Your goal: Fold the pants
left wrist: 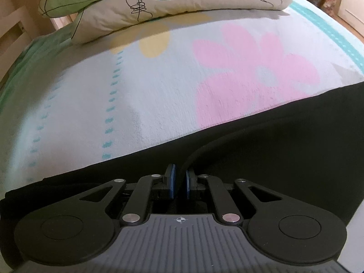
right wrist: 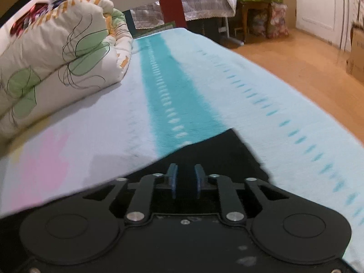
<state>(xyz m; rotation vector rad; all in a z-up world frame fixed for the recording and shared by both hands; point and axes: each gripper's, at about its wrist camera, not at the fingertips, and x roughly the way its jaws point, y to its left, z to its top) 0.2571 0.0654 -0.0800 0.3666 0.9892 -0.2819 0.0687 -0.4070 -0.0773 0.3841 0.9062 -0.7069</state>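
Observation:
Black pants [left wrist: 273,147] lie flat across the near part of the bed, their far edge running over the pink flower print. My left gripper [left wrist: 180,177] is shut on a raised fold of the black cloth that curves away to the right. In the right wrist view a corner of the pants [right wrist: 227,152] ends on the teal stripe. My right gripper [right wrist: 185,175] hovers low over that end with its blue pads apart, and the pads do not press on the cloth.
The bed is covered by a pale blanket [left wrist: 147,86] with a teal stripe [right wrist: 173,95]. A rolled leaf-print duvet [left wrist: 159,0] [right wrist: 56,56] lies along the far side. The bed's right edge drops to a wooden floor [right wrist: 295,68], with furniture beyond.

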